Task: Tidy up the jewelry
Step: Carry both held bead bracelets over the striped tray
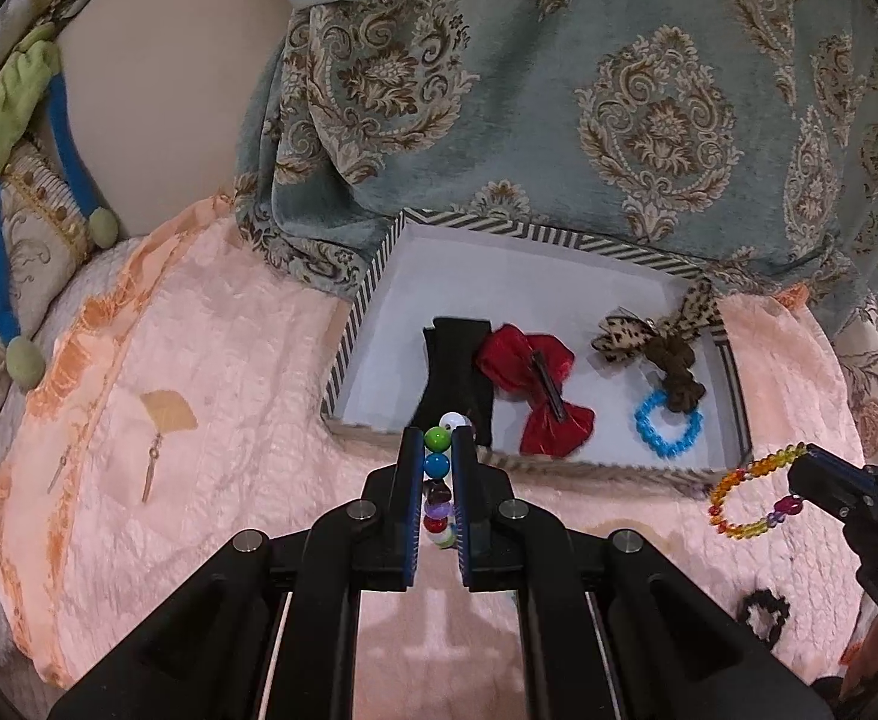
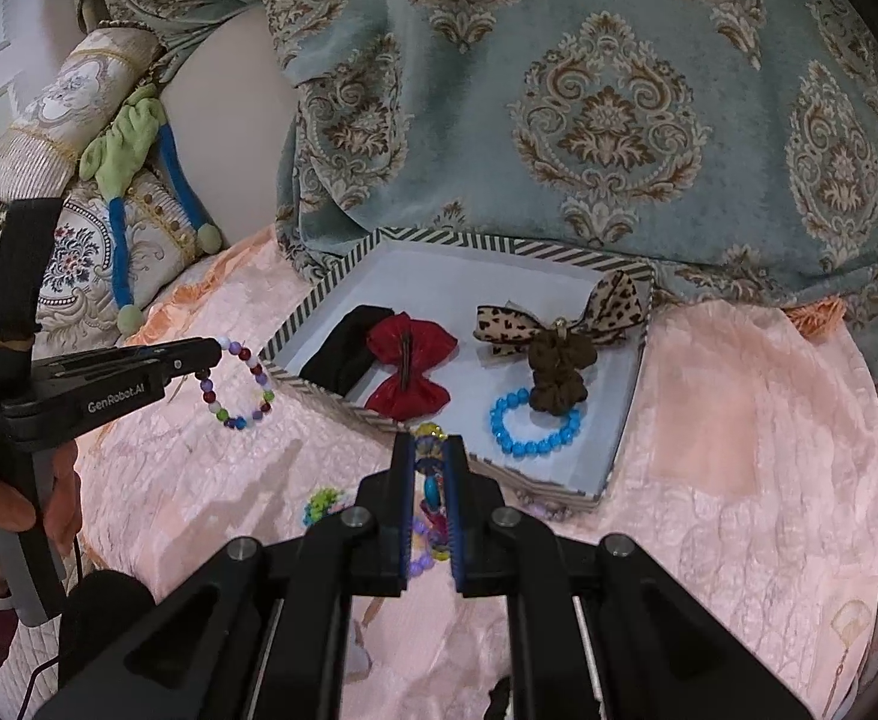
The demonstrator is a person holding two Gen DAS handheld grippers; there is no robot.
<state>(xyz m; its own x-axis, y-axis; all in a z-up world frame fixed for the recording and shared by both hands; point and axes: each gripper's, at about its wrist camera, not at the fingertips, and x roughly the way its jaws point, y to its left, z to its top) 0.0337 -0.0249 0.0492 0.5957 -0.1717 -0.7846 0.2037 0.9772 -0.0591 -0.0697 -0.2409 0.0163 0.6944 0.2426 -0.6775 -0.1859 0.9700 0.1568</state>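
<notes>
We see soft, even indoor light, fairly bright, with faint shadows on the pink bedspread (image 2: 739,420). Both fisheye views bend strongly at the edges, with dark corners. Focus stays sharp centrally; the edges soften.

Pink bedspread (image 1: 228,360) under striped tray (image 1: 354,324), earrings (image 1: 156,450).

"GenRobot.AI" is printed in white on the left gripper (image 2: 213,354) body; "DAS" is embossed on the right gripper (image 1: 799,462) housing.
</notes>
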